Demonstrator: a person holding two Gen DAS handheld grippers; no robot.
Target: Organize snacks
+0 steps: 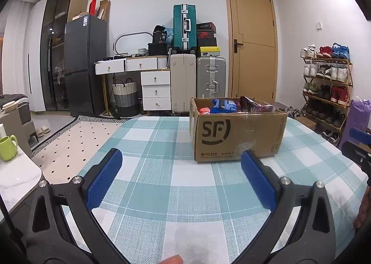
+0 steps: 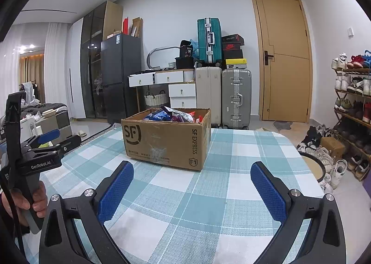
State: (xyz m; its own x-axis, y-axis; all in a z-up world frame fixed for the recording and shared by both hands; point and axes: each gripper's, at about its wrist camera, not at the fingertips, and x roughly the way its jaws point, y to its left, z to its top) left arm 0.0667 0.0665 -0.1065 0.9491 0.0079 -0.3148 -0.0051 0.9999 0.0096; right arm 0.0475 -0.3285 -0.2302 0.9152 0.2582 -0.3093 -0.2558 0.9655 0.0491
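A brown cardboard SF box [image 1: 238, 135] stands on the table with the teal-and-white checked cloth [image 1: 162, 185]. It holds snack packets [image 1: 223, 104], blue, red and dark purple. It also shows in the right wrist view [image 2: 165, 141] with the packets [image 2: 171, 114] sticking out of its open top. My left gripper [image 1: 180, 159] is open and empty, a short way in front of the box and left of it. My right gripper [image 2: 192, 172] is open and empty, just in front of the box's right corner.
Behind the table are stacked suitcases [image 1: 199, 76], a white drawer desk [image 1: 148, 78], a dark fridge [image 1: 84, 64] and a wooden door [image 1: 252, 39]. A shoe rack [image 1: 327, 87] stands at the right. A green mug [image 1: 8, 148] sits on a marble counter at the left.
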